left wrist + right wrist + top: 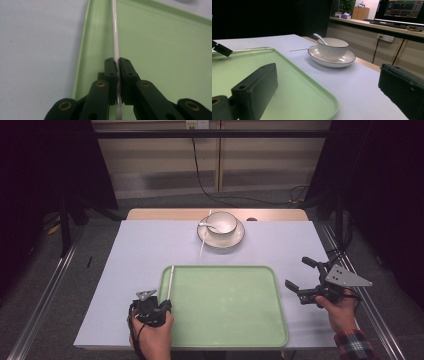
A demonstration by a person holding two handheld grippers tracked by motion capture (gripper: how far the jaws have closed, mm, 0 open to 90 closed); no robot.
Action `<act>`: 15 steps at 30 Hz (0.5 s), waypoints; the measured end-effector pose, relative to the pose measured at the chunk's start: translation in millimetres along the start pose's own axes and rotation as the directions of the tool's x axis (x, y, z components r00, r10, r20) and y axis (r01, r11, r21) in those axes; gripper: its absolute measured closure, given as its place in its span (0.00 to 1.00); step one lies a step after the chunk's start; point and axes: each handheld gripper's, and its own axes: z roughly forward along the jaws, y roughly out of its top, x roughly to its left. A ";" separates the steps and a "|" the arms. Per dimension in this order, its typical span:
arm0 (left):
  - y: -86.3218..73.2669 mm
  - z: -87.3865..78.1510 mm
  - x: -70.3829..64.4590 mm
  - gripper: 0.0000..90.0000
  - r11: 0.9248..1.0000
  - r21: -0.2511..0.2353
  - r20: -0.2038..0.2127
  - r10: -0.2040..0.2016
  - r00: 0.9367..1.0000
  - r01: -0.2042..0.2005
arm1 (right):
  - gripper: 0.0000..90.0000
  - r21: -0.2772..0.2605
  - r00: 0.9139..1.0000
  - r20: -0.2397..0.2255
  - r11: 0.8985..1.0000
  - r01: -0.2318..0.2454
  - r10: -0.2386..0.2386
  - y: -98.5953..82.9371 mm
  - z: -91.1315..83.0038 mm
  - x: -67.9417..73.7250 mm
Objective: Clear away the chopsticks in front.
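A: Along the left rim of the pale green rectangular plastic tray [225, 330], what does the left gripper [151, 309] hold?

B: Its jaws are clamped on one end of a thin white chopstick [115, 37]; the stick's long axis runs away from the gripper, parallel to that rim, just inside it and low over the tray floor.

A: And the right gripper [306, 279]?

B: Off the tray's right edge, jaws spread wide, holding nothing.

A: What lies beyond the tray?

B: A second white chopstick [202, 245], beside a white black-rimmed ceramic bowl [221, 222] with a white spoon [204, 225], on a matching saucer [235, 240]. Neither hand is clearly nearer it.
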 end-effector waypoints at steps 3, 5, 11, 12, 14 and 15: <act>-0.8 0.7 -0.1 0.95 1.000 -0.006 -0.012 0.016 1.000 -0.017 | 0.02 0.001 1.000 -0.005 1.000 0.002 -0.002 0.3 0.2 0.1; -1.4 2.3 0.5 0.95 1.000 0.004 -0.017 0.022 1.000 -0.022 | 0.02 -0.002 1.000 -0.001 1.000 0.003 -0.003 0.5 0.3 -0.5; -1.2 3.4 0.2 0.95 1.000 0.015 -0.023 0.026 0.999 -0.026 | 0.02 0.002 1.000 -0.002 1.000 0.002 -0.002 0.5 0.3 -0.3; -1.3 3.5 0.4 0.95 1.000 0.014 -0.021 0.027 0.999 -0.026 | 0.02 0.002 1.000 -0.002 1.000 0.005 -0.005 0.6 0.1 -0.7; -1.5 3.8 -0.2 0.95 1.000 0.013 -0.021 0.022 1.000 -0.022 | 0.02 0.001 1.000 -0.001 1.000 0.003 -0.003 0.5 0.2 -0.6; -1.6 3.8 0.1 0.95 1.000 0.010 -0.021 0.026 0.999 -0.026 | 0.02 0.003 1.000 -0.002 1.000 0.005 -0.005 0.5 0.3 -0.6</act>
